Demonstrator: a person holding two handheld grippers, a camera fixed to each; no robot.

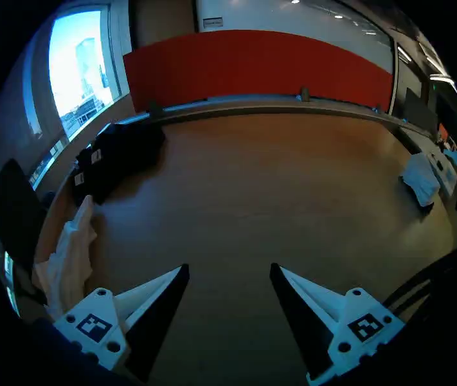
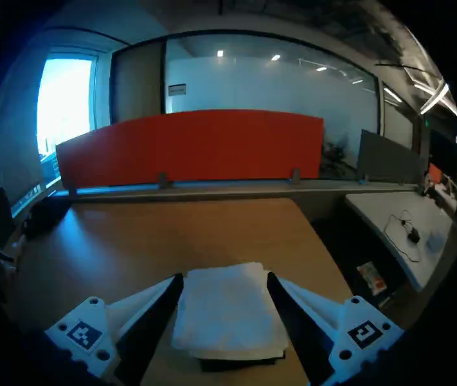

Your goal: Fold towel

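Note:
In the right gripper view a white folded towel (image 2: 228, 312) lies flat on a thin dark object near the wooden table's (image 2: 164, 238) front right corner. My right gripper (image 2: 224, 276) is open, one finger on each side of the towel, and neither visibly presses on it. In the left gripper view my left gripper (image 1: 228, 267) is open over bare table (image 1: 260, 186) with nothing between its fingers. A crumpled cream towel (image 1: 67, 257) lies at the table's left edge beside the left finger. A white folded towel (image 1: 421, 177) rests far off at the right edge.
A black bag (image 1: 116, 157) sits at the back left of the table. A red divider panel (image 1: 254, 64) runs along the far edge. A dark chair (image 1: 16, 212) stands to the left. A neighbouring white desk (image 2: 408, 238) with cables lies to the right.

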